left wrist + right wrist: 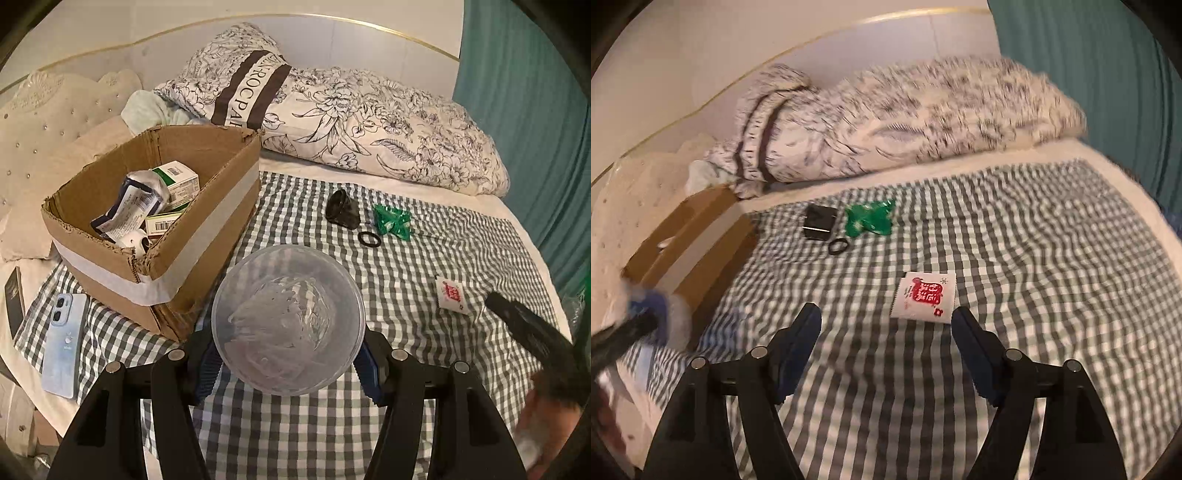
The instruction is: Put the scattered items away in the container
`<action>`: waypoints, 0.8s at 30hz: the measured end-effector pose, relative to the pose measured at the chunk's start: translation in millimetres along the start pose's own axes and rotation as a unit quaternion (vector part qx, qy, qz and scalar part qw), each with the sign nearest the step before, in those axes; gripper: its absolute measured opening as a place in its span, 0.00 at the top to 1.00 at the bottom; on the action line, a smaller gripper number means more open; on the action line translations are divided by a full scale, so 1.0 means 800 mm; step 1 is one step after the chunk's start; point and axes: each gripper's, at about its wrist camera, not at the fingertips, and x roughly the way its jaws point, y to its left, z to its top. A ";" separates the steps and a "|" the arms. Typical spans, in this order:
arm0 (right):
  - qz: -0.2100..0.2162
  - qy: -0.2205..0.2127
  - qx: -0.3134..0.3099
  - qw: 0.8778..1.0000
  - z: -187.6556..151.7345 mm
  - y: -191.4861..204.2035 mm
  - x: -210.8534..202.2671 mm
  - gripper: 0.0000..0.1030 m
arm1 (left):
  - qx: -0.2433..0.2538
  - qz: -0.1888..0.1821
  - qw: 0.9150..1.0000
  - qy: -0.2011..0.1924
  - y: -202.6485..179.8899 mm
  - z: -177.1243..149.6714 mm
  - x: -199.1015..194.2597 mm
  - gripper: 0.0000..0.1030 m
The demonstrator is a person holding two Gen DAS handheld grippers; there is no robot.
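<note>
My left gripper is shut on a clear plastic cup and holds it above the checked cloth, just right of the cardboard box. The box holds several small packets and cartons. My right gripper is open and empty, just in front of a white sachet with red print; the sachet also shows in the left wrist view. Farther back lie a black cap, a black ring and a green wrapper. The right wrist view is blurred.
A flowered pillow lies along the back of the bed. A pale blue phone lies left of the box. A teal curtain hangs on the right. The checked cloth covers the bed.
</note>
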 end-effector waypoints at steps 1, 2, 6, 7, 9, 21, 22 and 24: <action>-0.010 0.005 -0.002 1.000 0.004 -0.002 0.012 0.28 | 0.003 0.000 1.000 0.002 0.001 0.000 0.002 0.39; -0.018 0.011 -0.006 1.000 0.008 -0.003 0.028 0.28 | 0.004 0.001 1.000 0.003 0.001 -0.001 0.004 0.39; -0.045 0.050 0.002 0.998 0.017 -0.009 0.090 0.28 | 0.012 0.000 1.000 0.017 0.002 -0.001 0.021 0.39; -0.052 0.059 0.007 0.997 0.018 -0.012 0.103 0.29 | 0.016 0.001 1.000 0.020 0.001 -0.001 0.027 0.39; -0.051 0.074 0.017 0.996 0.019 -0.016 0.127 0.29 | 0.021 0.004 0.999 0.028 0.001 -0.001 0.038 0.39; -0.082 0.076 -0.015 0.994 0.006 -0.038 0.128 0.97 | 0.020 -0.001 0.999 0.050 -0.009 -0.008 0.061 0.39; -0.077 0.065 -0.016 0.995 0.003 -0.038 0.111 0.97 | 0.022 -0.003 0.999 0.048 -0.011 -0.008 0.057 0.39; -0.065 0.046 -0.019 0.997 0.000 -0.036 0.079 0.97 | 0.027 -0.007 0.999 0.043 -0.016 -0.007 0.049 0.39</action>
